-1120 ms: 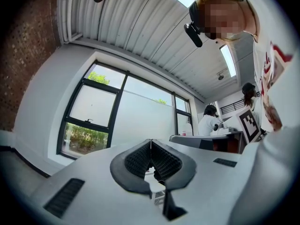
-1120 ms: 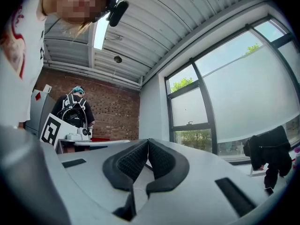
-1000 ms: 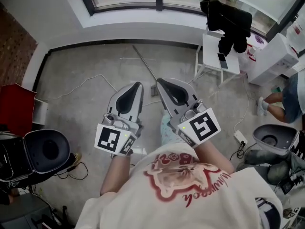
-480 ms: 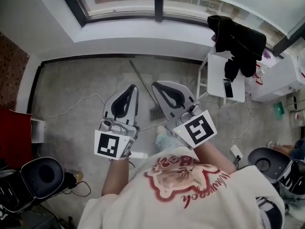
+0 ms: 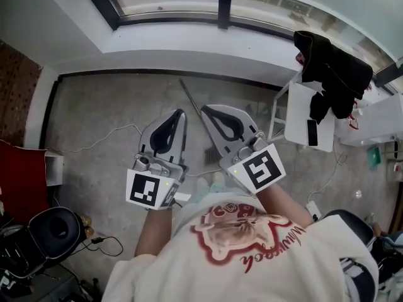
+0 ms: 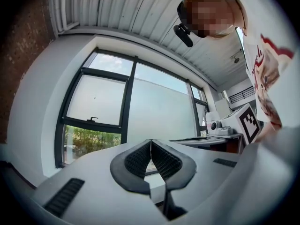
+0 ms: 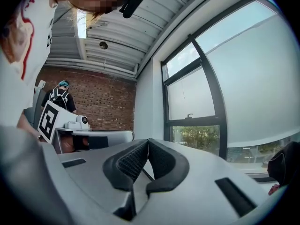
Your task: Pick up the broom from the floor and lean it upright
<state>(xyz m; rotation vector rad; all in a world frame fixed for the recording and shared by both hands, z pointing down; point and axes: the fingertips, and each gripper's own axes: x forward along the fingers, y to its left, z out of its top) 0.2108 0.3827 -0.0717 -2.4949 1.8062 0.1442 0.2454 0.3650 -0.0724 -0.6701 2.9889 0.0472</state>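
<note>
two grippers, both empty: the left gripper (image 6: 151,142) has its jaws pressed together on nothing, and the right gripper (image 7: 148,141) is the same, tips meeting. they hang side by side above the concrete floor (image 5: 101,112). one broom (image 5: 191,97) lies flat on that floor just beyond their tips, its handle slanting toward the window wall. one white side table (image 5: 302,115) stands to the right, with one black garment (image 5: 334,68) heaped on it.

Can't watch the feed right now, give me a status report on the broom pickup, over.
Both shut, empty: left gripper, right gripper. Broom lying on floor ahead, not picked up. White cable on floor to its left, clear of it.
</note>
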